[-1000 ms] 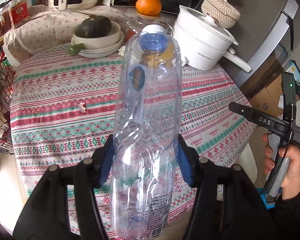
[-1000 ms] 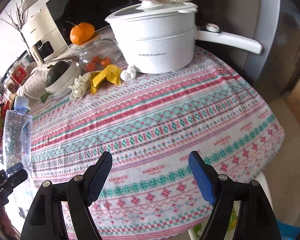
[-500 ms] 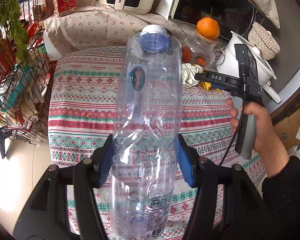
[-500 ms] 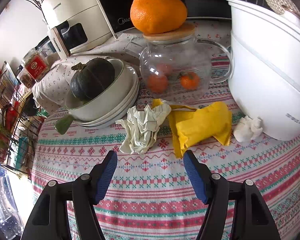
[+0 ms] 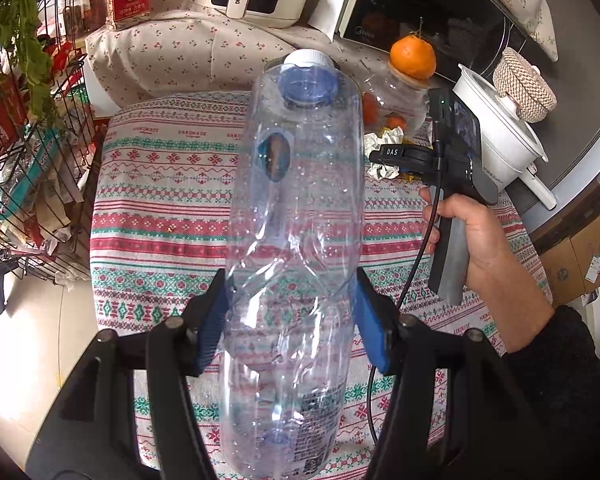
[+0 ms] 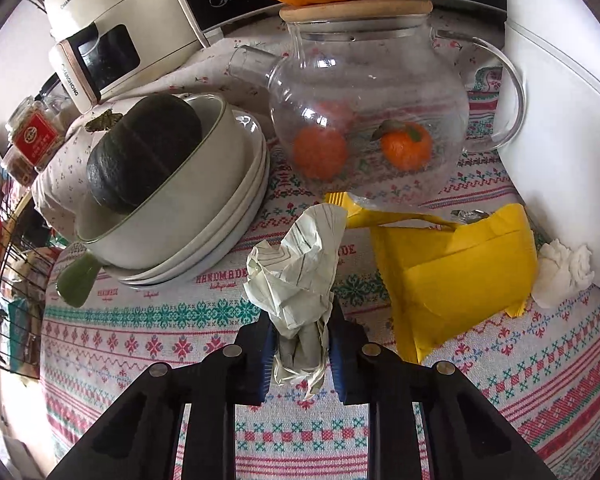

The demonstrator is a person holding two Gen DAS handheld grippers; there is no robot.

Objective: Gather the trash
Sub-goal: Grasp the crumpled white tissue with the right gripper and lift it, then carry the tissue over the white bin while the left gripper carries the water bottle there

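Two claws are engaged, each clamped on one piece of trash. The left claw (image 5: 292,316) grips a clear plastic bottle (image 5: 296,240) at its dented mid-body, one blue pad pressed against each side; the bottle points away from the camera, white cap farthest, and is held above the desk (image 5: 160,200) with its striped patterned cloth. The right claw (image 6: 300,344) is clenched on the lower end of a crumpled paper wad (image 6: 296,276), whose upper part stands up out of the pads toward a glass teapot (image 6: 368,112).

In the left wrist view, the person's right hand (image 5: 472,236) wraps the grey handle of the right tool, forearm entering from the lower right, wrist raised, tool nose aimed at the far side of the desk by the teapot.

Just right of the wad lies a yellow wrapper (image 6: 456,272) on the cloth, and beyond it a white tissue ball (image 6: 560,272) sits against a white pot (image 6: 568,128). Left of the wad, stacked bowls (image 6: 204,216) carry a dark green squash (image 6: 144,156).
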